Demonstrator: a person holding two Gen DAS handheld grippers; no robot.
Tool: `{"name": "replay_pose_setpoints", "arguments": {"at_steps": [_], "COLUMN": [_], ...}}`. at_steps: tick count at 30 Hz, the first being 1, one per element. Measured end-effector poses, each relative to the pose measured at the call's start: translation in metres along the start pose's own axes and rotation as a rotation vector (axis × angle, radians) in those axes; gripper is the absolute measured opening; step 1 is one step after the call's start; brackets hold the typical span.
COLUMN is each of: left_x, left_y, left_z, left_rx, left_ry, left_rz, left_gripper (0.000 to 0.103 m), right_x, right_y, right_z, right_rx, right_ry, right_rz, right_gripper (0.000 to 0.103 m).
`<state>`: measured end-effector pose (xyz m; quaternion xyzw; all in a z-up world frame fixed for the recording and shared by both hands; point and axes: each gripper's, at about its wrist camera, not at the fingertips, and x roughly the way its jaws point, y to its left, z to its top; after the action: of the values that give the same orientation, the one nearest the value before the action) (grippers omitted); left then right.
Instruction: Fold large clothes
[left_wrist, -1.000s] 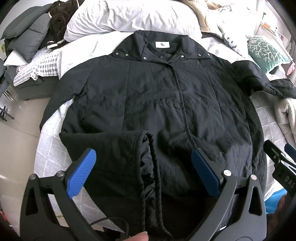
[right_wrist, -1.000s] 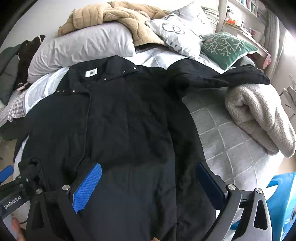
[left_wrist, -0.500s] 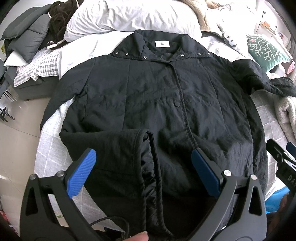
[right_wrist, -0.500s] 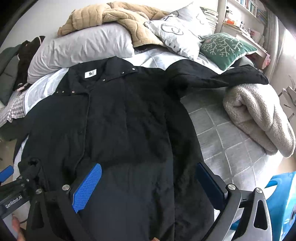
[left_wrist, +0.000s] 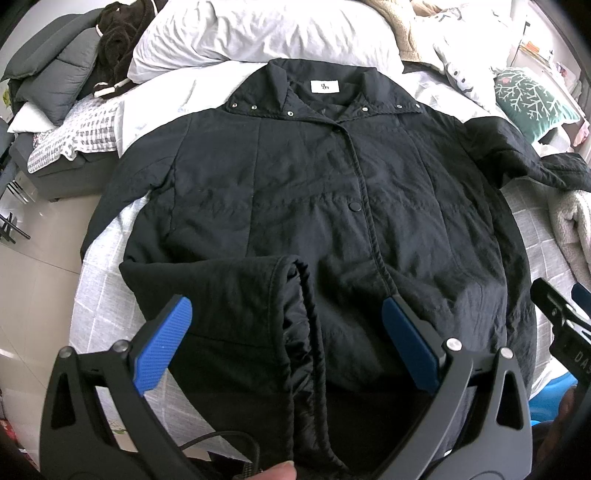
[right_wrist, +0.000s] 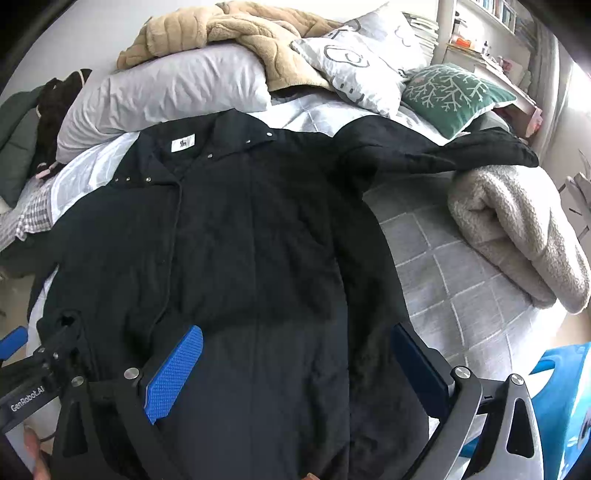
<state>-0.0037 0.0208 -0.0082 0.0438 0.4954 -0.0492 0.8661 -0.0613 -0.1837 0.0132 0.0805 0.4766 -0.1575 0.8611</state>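
Coat (left_wrist: 314, 206) unmoved vs earlier frame; L tool (left_wrist: 288, 343) & R tool (right_wrist: 295, 373) both spread, gripping nothing.

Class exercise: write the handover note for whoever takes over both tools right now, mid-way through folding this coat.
Left tool: open, holding nothing, hovering over the folded-in sleeve near the hem.
Right tool: open, holding nothing, over the coat's lower right side.
Black coat: face up on the bed, collar toward the pillows, front closed.
Done: one sleeve lies folded across the front.
Left: the other sleeve lies stretched out toward the green cushion; fold it in, then probably fold the body up.
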Motion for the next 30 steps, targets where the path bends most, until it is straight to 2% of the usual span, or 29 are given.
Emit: {"name": "replay_pose_setpoints", "arguments": {"at_steps": [30], "left_x": [-0.0008], "left_y": [0.0059], "left_z": [-0.005], "left_rx": [0.003], "left_ry": [-0.007], "left_rz": [-0.001], "left_gripper": [0.103], "right_x": [0.0023], "right_y": [0.0011], "right_z": [-0.0024], "right_rx": [-0.006], "right_ry": [0.008], "right_rz": [0.019], "right_gripper": [0.103]}}
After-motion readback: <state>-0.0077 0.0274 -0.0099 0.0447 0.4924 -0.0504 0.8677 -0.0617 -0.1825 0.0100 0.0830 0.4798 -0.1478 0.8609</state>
